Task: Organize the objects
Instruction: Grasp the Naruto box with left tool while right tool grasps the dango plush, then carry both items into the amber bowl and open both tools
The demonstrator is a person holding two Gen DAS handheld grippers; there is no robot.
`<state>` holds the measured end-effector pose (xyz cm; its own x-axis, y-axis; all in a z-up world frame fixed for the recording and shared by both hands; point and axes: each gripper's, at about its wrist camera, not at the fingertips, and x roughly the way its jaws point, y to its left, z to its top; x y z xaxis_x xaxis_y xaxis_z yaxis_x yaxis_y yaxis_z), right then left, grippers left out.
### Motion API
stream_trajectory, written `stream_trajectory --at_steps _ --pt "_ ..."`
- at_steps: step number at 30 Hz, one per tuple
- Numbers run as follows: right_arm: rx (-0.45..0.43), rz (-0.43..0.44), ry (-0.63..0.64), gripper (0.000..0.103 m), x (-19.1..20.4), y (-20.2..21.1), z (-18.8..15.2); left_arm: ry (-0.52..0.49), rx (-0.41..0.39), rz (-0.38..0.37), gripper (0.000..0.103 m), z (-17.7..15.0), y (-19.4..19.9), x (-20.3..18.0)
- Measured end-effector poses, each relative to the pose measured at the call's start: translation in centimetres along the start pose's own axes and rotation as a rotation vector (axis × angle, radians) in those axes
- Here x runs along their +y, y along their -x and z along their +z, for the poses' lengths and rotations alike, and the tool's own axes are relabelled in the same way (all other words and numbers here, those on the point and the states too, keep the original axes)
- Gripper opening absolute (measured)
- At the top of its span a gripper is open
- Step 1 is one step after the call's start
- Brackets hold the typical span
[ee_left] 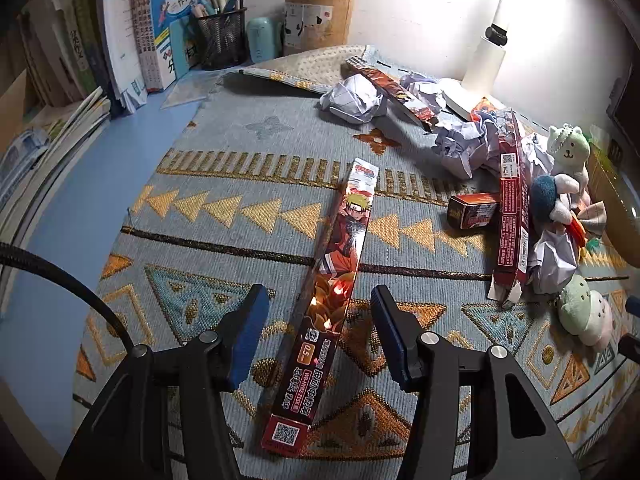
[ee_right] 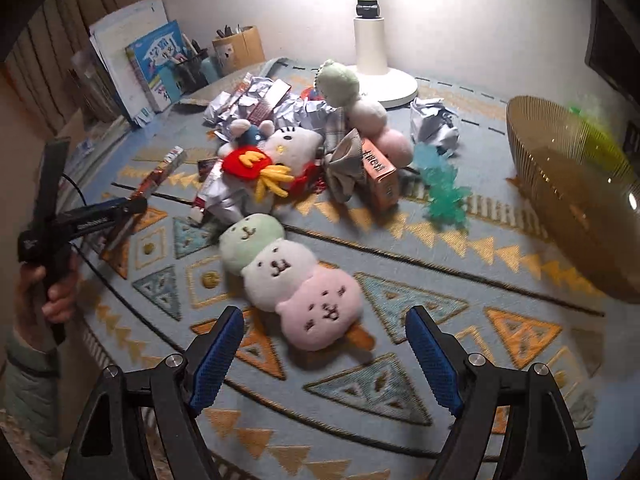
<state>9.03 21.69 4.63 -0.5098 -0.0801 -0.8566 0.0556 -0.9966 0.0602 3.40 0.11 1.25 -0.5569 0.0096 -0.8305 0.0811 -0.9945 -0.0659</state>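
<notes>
The patterned mat (ee_left: 224, 216) carries everything. The long box (ee_left: 332, 292) lies between the left gripper (ee_left: 318, 320)'s half-open, untouching jaws, its length running toward twelve o'clock. The three-ball plush (ee_right: 288, 280) lies at twelve of the wide-open, empty right gripper (ee_right: 324, 354), slanting toward ten (a second one sits behind). Three long boxes show

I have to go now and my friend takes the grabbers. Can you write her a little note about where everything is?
Left gripper: open, straddling the long cartoon box, not squeezing it.
Right gripper: open, empty, over the three-ball plush.
Still piled near the lamp: crumpled paper, more boxes, other plush toys, green spiky toy.
Gold wire basket sits at the right; its inside is hard to see.
Done: nothing visibly sorted. Left: nearly everything.
</notes>
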Motion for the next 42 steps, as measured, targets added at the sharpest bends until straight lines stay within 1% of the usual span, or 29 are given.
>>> stream_trajectory --at_steps 2,3,6,7,8,9,10,12,13,16,18,20,22,24,26,28,29,31,32,33,35,37,38,40,42 --pt "0.027 0.057 0.091 0.082 0.6 -1.3 0.9 -0.019 -0.004 0.003 0.051 0.2 -0.2 -0.2" --pt "0.036 0.072 0.136 0.082 1.1 -2.0 1.2 -0.029 -0.003 0.001 0.051 0.3 -0.4 -0.3" --pt "0.067 0.060 0.220 0.082 2.1 -4.3 1.8 -0.062 0.003 -0.022 0.051 0.7 -0.5 -0.3" --pt "0.072 0.057 0.238 0.081 2.2 -4.9 1.9 -0.071 0.009 -0.029 0.047 0.9 -0.6 -0.4" --pt "0.074 0.055 0.253 0.075 2.2 -5.3 1.9 -0.086 0.009 -0.030 0.044 0.9 -0.6 -0.6" --pt "0.078 0.056 0.260 0.068 2.2 -5.6 2.0 -0.100 0.008 -0.026 0.036 1.0 -0.6 -0.8" --pt "0.068 0.061 0.256 0.064 2.3 -5.5 1.8 -0.109 0.009 -0.024 0.030 1.0 -0.6 -0.9" --pt "0.054 0.076 0.245 0.061 2.2 -5.1 1.4 -0.112 0.008 -0.018 0.020 1.0 -0.5 -1.0" --pt "0.047 0.082 0.243 0.061 2.3 -4.8 1.2 -0.118 0.006 -0.024 0.017 0.9 -0.3 -1.2" --pt "0.031 0.096 0.205 0.060 2.6 -3.7 0.3 -0.127 -0.019 -0.026 0.015 0.3 0.9 -1.8" --pt "0.020 0.114 0.154 0.059 2.2 -2.6 -0.3 -0.123 -0.038 -0.042 0.015 0.0 2.2 -2.2" --pt "-0.008 0.137 0.094 0.059 1.5 -1.0 -0.7 -0.106 -0.057 -0.087 0.015 -0.1 3.8 -2.5" --pt "-0.052 0.135 0.043 0.059 0.6 1.0 -0.7 -0.102 -0.084 -0.135 0.015 0.1 5.5 -3.3" --pt "-0.113 0.113 -0.002 0.059 -0.6 3.5 -0.6 -0.122 -0.121 -0.158 0.015 0.6 7.2 -4.9" --pt "-0.174 0.063 -0.058 0.059 -2.3 6.2 -0.1 -0.147 -0.159 -0.191 0.015 1.7 8.7 -7.0" --pt "-0.238 -0.015 -0.133 0.059 -5.0 8.9 0.4 -0.183 -0.190 -0.251 0.015 3.3 9.9 -9.5" --pt "-0.262 -0.076 -0.184 0.060 -6.5 10.1 0.7 -0.199 -0.202 -0.284 0.015 4.2 10.3 -10.9" --pt "-0.310 -0.229 -0.311 0.060 -9.7 12.4 1.0 -0.221 -0.213 -0.334 0.015 5.9 10.7 -14.2" --pt "-0.332 -0.285 -0.385 0.060 -11.5 13.3 0.8 -0.230 -0.209 -0.372 0.015 6.8 10.6 -16.0" --pt "-0.357 -0.315 -0.460 0.060 -13.7 14.0 0.5 -0.236 -0.205 -0.412 0.015 7.7 10.3 -17.9" --pt "-0.402 -0.314 -0.612 0.060 -17.8 14.9 -0.2 -0.245 -0.174 -0.473 0.015 9.3 9.2 -21.9" --pt "-0.420 -0.297 -0.724 0.060 -20.9 14.8 -0.5 -0.236 -0.114 -0.561 0.015 10.7 7.6 -25.8" --pt "-0.422 -0.301 -0.756 0.060 -22.0 14.4 -0.6 -0.231 -0.085 -0.600 0.015 11.2 6.7 -27.7" --pt "-0.398 -0.304 -0.794 0.060 -23.7 13.2 -0.4 -0.235 -0.058 -0.647 0.015 11.6 5.4 -31.3" --pt "-0.378 -0.279 -0.819 0.060 -24.7 11.9 -0.2 -0.266 -0.053 -0.646 0.015 11.7 4.1 -34.6"
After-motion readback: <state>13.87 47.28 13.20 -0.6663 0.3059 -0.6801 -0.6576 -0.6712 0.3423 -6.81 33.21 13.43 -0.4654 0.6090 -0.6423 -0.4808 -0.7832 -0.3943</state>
